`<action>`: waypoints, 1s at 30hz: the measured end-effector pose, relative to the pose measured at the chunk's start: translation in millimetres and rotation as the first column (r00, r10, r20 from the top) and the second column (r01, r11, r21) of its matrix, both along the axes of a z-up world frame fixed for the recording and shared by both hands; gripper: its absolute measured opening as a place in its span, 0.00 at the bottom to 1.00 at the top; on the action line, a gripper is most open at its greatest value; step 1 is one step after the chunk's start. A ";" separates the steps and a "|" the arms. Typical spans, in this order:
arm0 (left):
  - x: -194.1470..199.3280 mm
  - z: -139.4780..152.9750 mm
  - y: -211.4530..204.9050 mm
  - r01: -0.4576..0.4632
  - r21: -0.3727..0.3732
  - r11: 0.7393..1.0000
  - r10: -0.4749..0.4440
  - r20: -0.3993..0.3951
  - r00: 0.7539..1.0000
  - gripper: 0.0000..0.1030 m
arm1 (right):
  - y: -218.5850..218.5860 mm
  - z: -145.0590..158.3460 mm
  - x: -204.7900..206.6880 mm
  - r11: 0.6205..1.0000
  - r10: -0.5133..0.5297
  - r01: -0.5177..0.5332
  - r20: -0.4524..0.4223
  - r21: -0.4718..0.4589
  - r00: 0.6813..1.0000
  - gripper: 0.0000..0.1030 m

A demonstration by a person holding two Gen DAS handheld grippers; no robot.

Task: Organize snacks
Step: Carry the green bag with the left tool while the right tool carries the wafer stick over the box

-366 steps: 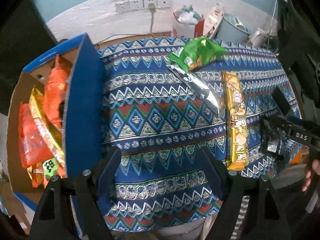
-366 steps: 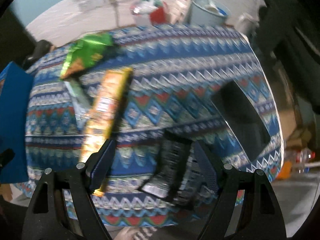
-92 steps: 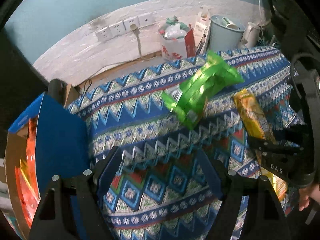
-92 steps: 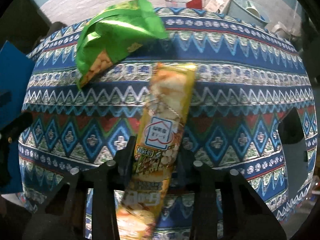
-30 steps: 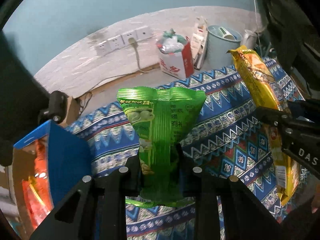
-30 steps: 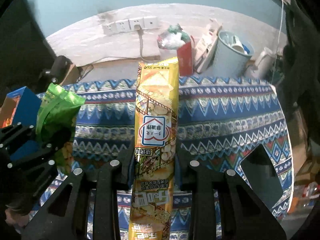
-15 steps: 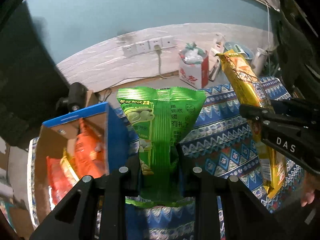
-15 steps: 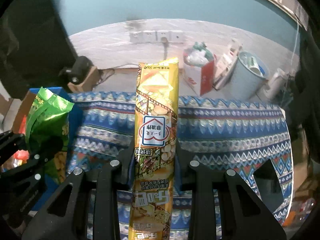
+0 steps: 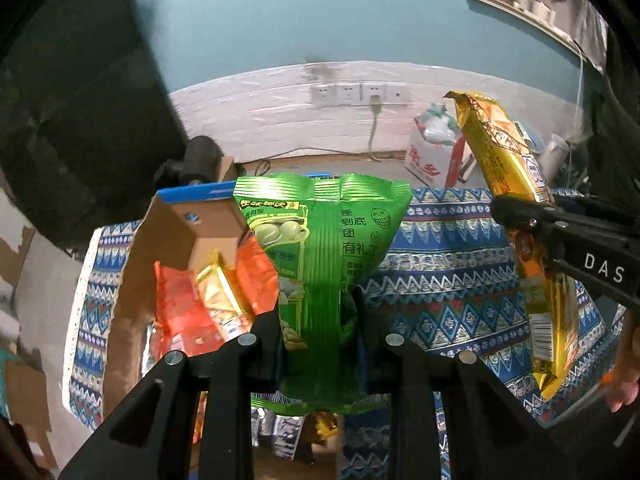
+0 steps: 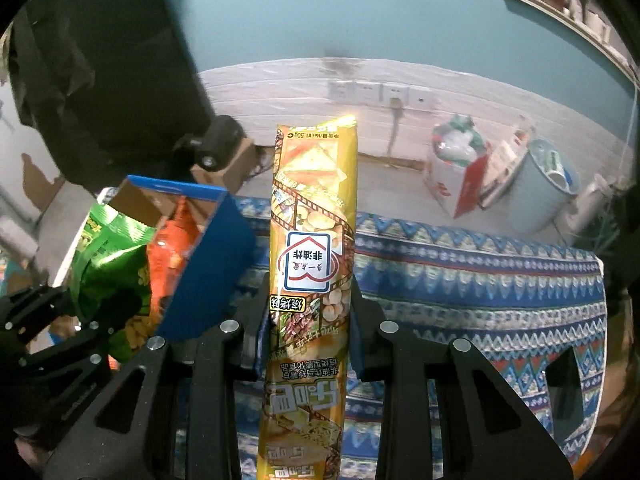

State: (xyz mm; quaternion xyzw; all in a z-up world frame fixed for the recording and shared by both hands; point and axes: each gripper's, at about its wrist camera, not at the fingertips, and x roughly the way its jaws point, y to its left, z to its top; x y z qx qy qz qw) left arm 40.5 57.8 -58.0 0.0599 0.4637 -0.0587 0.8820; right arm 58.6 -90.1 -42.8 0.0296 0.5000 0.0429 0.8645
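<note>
Teal wall [image 9: 320,20], white sockets [image 9: 360,94], patterned tablecloth [image 9: 452,280]

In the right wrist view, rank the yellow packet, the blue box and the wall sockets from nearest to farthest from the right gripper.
1. Yellow packet: clamped in the right gripper.
2. Blue box: on the left, on the table.
3. Wall sockets: on the far wall.

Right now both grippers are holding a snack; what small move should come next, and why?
Probably lower the left gripper and release the green bag into the open cardboard box. The bag already hangs over the box's orange packets, while the right gripper, clamping the yellow pack, is farther off over the tablecloth.
</note>
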 end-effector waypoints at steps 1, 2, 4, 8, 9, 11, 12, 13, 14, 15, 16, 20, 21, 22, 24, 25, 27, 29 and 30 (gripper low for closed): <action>-0.1 -0.1 4.2 -0.006 -0.005 1.000 0.006 -0.002 1.000 0.26 | 6.0 0.5 1.2 1.000 0.009 -0.009 0.001 0.004 1.000 0.28; -0.3 -0.1 8.3 -0.013 -0.007 1.000 0.013 -0.003 1.000 0.26 | 11.7 0.7 2.3 1.000 0.018 -0.018 0.001 0.009 1.000 0.28; -1.3 -0.3 17.6 -0.029 -0.012 1.000 0.028 -0.005 1.000 0.26 | 23.4 1.2 4.8 0.999 0.037 -0.037 0.001 0.022 0.999 0.28; -3.3 2.5 34.1 -0.050 -0.014 0.999 0.050 0.001 0.999 0.26 | 45.5 1.8 9.5 0.997 0.071 -0.071 0.004 0.030 0.997 0.28; -3.4 3.9 41.5 -0.064 -0.014 0.998 0.064 0.006 0.998 0.26 | 50.8 1.8 10.6 0.996 0.080 -0.080 0.004 0.033 0.997 0.28; -2.3 5.7 51.6 -0.085 -0.018 0.996 0.085 0.008 0.996 0.26 | 60.7 1.8 13.1 0.994 0.094 -0.094 0.003 0.046 0.996 0.28; -2.0 6.3 59.0 -0.098 -0.023 0.995 0.098 0.006 0.995 0.26 | 63.8 1.4 14.8 0.994 0.099 -0.099 0.002 0.051 0.995 0.28; -2.0 6.7 63.1 -0.105 -0.025 0.994 0.105 0.005 0.994 0.26 | 68.4 1.3 16.9 0.993 0.107 -0.107 0.001 0.057 0.994 0.28; -2.0 6.9 70.0 -0.118 -0.028 0.993 0.119 0.005 0.993 0.26 | 72.4 0.9 18.1 0.992 0.114 -0.114 0.000 0.060 0.993 0.28; -2.7 6.8 74.2 -0.125 -0.027 0.992 0.125 0.005 0.992 0.26 | 78.5 0.7 19.2 0.991 0.121 -0.121 -0.001 0.063 0.993 0.28; -3.1 7.3 78.4 -0.133 -0.023 0.991 0.133 0.007 0.991 0.26 | 84.7 0.2 20.4 0.989 0.130 -0.130 -0.002 0.067 0.991 0.28; -2.3 4.6 97.2 -0.170 -0.023 0.985 0.171 0.010 0.985 0.26 | 106.1 -3.4 26.4 0.983 0.164 -0.163 -0.011 0.087 0.986 0.28; -2.0 2.7 102.1 -0.182 -0.028 0.983 0.182 0.003 0.983 0.26 | 112.3 -4.4 28.0 0.981 0.174 -0.172 -0.013 0.091 0.985 0.28; -2.1 0.4 107.1 -0.198 -0.033 0.980 0.198 -0.002 0.980 0.26 | 117.0 -5.4 29.3 0.980 0.181 -0.179 -0.015 0.092 0.983 0.28; -1.7 -3.8 114.0 -0.211 -0.035 0.977 0.211 -0.014 0.977 0.26 | 126.7 -7.9 31.6 0.977 0.196 -0.193 -0.019 0.095 0.981 0.28; -1.9 -4.3 115.6 -0.216 -0.035 0.976 0.216 -0.016 0.976 0.26 | 131.4 -9.3 32.7 0.975 0.201 -0.198 -0.023 0.099 0.979 0.28; -2.0 -6.7 121.5 -0.233 -0.030 0.972 0.232 -0.017 0.972 0.26 | 139.7 -13.3 34.7 0.972 0.211 -0.206 -0.034 0.110 0.977 0.28; -2.4 -9.2 127.7 -0.250 -0.032 0.968 0.249 -0.025 0.968 0.26 | 148.2 -18.2 36.6 0.970 0.219 -0.213 -0.044 0.115 0.975 0.28; -2.6 -10.6 132.0 -0.262 -0.038 0.964 0.260 -0.032 0.965 0.26 | 151.1 -19.6 37.2 0.970 0.221 -0.215 -0.048 0.116 0.974 0.28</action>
